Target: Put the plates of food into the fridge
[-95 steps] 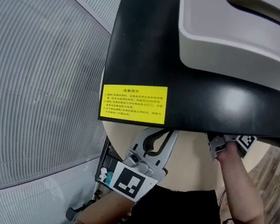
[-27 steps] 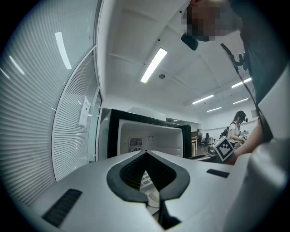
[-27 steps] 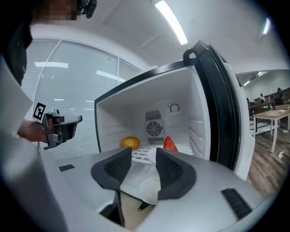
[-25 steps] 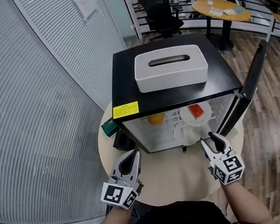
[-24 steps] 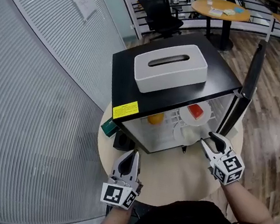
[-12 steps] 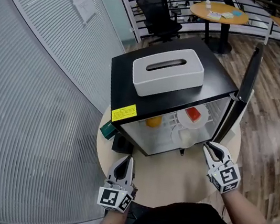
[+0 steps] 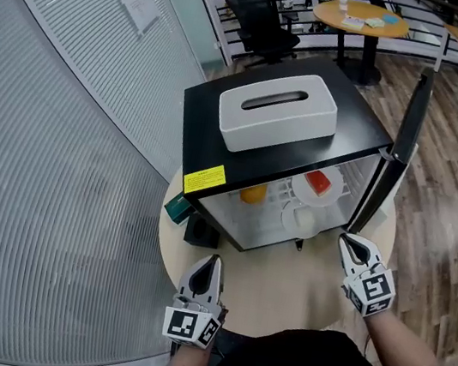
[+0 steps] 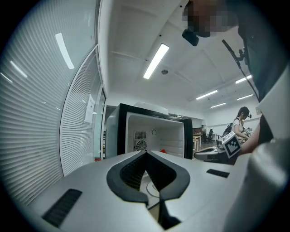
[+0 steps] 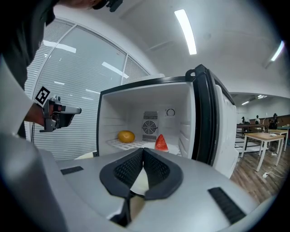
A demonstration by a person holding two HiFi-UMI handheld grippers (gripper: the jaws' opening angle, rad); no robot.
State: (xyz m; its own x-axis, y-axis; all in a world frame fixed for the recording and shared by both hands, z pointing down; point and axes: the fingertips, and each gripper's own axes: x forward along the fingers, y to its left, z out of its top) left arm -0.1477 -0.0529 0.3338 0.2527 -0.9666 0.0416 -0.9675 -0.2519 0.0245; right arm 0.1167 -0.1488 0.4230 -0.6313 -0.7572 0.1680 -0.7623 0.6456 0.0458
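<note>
Inside, the plate [image 7: 299, 187] carrying a red wedge of food [image 7: 320, 182] sits on the wire shelf at the right of the fridge [image 7: 194, 129], with an orange-coloured piece of food [image 7: 253, 194] on the same shelf to its left. A second white plate [image 7: 302, 221] lies lower down, on the level below; what it holds cannot be made out. The right gripper view shows the same wedge [image 9: 161, 142] and orange food [image 9: 126, 136] against the white back wall.

The fridge door [image 7: 406, 138] stands open at the right. On the black top rest a white box with a slot [image 7: 277, 112] and, at the front corner, a yellow label [image 7: 204, 180]. The fridge stands on a round beige table [image 7: 281, 286].

The right gripper [image 7: 347, 238] hovers just in front of the open compartment, near the door's lower edge — its jaws have just been closing and now meet tip to tip with nothing between them. The left gripper [image 7: 213, 259] hangs over the table's near edge, well apart from the fridge, jaws likewise pressed together and empty.
</note>
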